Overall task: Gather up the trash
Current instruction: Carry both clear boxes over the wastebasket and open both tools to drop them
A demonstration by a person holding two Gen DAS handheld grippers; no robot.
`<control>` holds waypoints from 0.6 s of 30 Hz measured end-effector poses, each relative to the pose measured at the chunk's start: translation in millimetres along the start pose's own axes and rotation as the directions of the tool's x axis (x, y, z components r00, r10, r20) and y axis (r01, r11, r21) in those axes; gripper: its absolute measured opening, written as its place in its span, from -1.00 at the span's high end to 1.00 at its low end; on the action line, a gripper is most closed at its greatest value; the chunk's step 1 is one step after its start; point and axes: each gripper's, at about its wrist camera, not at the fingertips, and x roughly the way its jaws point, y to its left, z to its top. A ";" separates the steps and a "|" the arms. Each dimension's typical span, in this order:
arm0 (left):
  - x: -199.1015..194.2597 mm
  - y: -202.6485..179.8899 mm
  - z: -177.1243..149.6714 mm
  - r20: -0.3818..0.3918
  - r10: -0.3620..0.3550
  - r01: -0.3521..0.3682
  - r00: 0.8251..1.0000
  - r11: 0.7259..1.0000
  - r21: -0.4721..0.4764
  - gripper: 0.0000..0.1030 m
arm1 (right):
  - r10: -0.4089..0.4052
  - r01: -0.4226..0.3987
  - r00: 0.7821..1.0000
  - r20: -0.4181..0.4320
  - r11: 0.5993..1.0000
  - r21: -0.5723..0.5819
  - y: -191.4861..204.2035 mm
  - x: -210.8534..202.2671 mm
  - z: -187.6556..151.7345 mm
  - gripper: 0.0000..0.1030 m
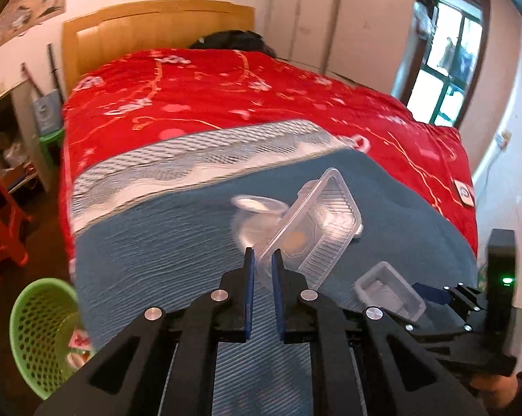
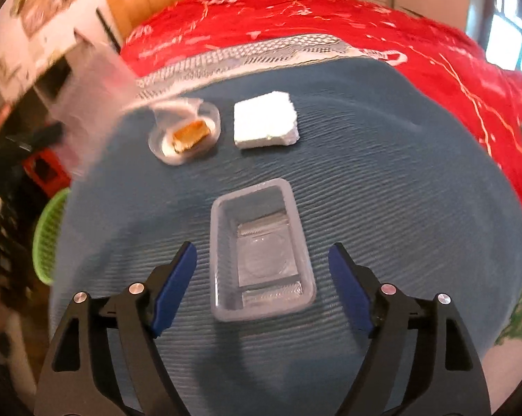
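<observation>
My left gripper [image 1: 262, 260] is shut on the rim of a large clear plastic container [image 1: 313, 228] and holds it tilted above the blue blanket [image 1: 163, 242]; it shows blurred at the left of the right wrist view [image 2: 91, 111]. My right gripper [image 2: 262, 270] is open, its jaws on either side of a small clear plastic tray [image 2: 261, 253] lying on the blanket, apart from it; the tray also shows in the left wrist view [image 1: 389, 291]. Farther on lie a round clear dish holding a piece of food [image 2: 188, 133] and a white foam block [image 2: 266, 121].
A green perforated basket [image 1: 42, 332] with some trash in it stands on the floor at the bed's left corner, also in the right wrist view [image 2: 47, 239]. A red quilt [image 1: 226, 97] covers the bed's far half. A red stool [image 1: 0, 222] stands to the left.
</observation>
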 end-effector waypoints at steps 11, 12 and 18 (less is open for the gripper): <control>-48.2 83.1 -29.2 0.014 0.135 -0.131 0.991 0.978 -0.163 0.81 | -0.076 0.076 0.997 -0.002 0.993 -0.089 15.1 13.7 -6.6 -0.17; -52.2 92.5 -33.7 0.009 0.148 -0.144 0.989 0.972 -0.183 0.81 | -0.063 0.063 0.998 0.007 0.994 -0.089 17.6 10.2 -6.2 -0.16; -70.4 129.3 -52.1 -0.005 0.208 -0.202 0.978 0.946 -0.254 0.81 | 0.036 -0.032 0.999 0.036 0.993 -0.113 43.8 -11.0 -0.4 -0.15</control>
